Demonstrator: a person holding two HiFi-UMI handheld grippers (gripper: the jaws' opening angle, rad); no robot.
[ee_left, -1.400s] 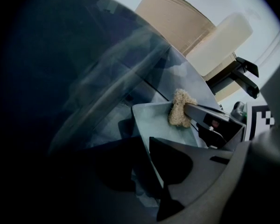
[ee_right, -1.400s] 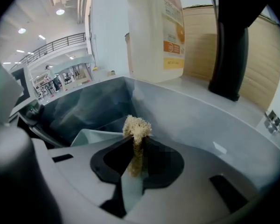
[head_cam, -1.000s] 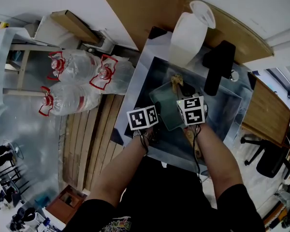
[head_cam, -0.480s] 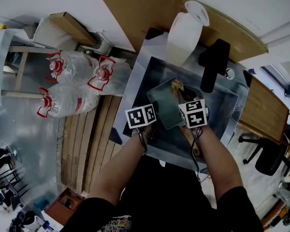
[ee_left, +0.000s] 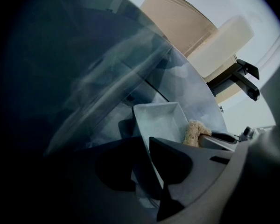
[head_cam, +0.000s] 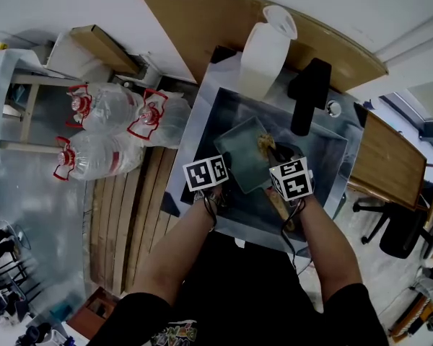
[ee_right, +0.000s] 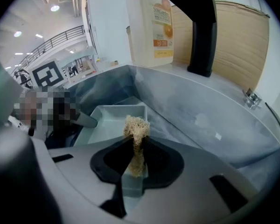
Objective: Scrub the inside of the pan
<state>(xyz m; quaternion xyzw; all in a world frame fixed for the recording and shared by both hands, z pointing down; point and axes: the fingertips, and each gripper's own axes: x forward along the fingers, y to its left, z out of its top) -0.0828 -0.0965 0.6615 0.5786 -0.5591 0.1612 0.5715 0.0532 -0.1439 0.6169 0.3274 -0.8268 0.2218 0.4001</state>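
Note:
A pale rectangular pan [head_cam: 242,158] lies tilted in the steel sink [head_cam: 325,157]. My left gripper [head_cam: 218,175] is shut on the pan's near left wall, and in the left gripper view that wall [ee_left: 161,120] runs between the jaws of the left gripper [ee_left: 147,141]. My right gripper [head_cam: 278,161] is shut on a tan scrubber [head_cam: 264,144], whose frayed top [ee_right: 136,125] sticks out past the jaws of the right gripper [ee_right: 134,146]. The scrubber hangs over the pan's right side [ee_right: 112,118] and also shows beside the pan as a tan scrubber [ee_left: 192,132].
A white detergent jug [head_cam: 263,52] and a black faucet [head_cam: 307,96] stand at the sink's far rim. A wooden-looking piece [head_cam: 280,206] lies at the sink's near side. Large water bottles [head_cam: 108,128] lie on the floor at left, beside wooden planks [head_cam: 126,215].
My right gripper has carried the scrubber across the pan toward its right side. The left gripper has kept its hold on the pan wall.

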